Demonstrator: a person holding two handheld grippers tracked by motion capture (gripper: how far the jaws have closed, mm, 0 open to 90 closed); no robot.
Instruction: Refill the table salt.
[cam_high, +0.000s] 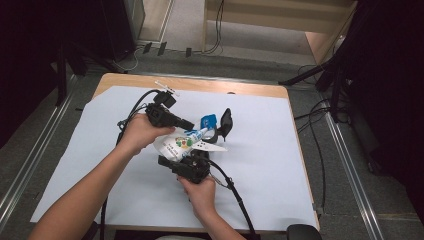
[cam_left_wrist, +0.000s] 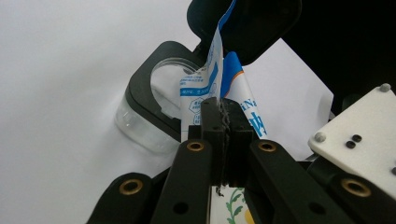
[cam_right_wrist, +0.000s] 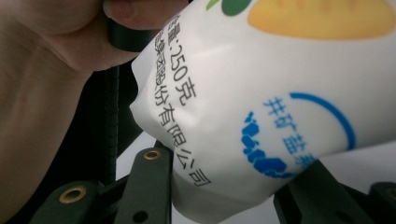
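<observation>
White salt pouch (cam_high: 186, 143) with blue print, mid-table: left gripper (cam_left_wrist: 223, 119) pinches its top edge, right gripper (cam_right_wrist: 229, 186) clamps its body; probably a lidded container (cam_left_wrist: 149, 105) just beyond, open paper around.

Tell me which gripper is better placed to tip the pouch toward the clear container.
Probably the left gripper: it pinches the pouch top beside the container. The right gripper only cradles its body.

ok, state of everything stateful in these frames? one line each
left gripper: shut on the bag's top edge
right gripper: shut on the bag's lower body
bag: held off the table between both grippers, top looks torn open
clear container: on the table, black lid flipped open
</observation>
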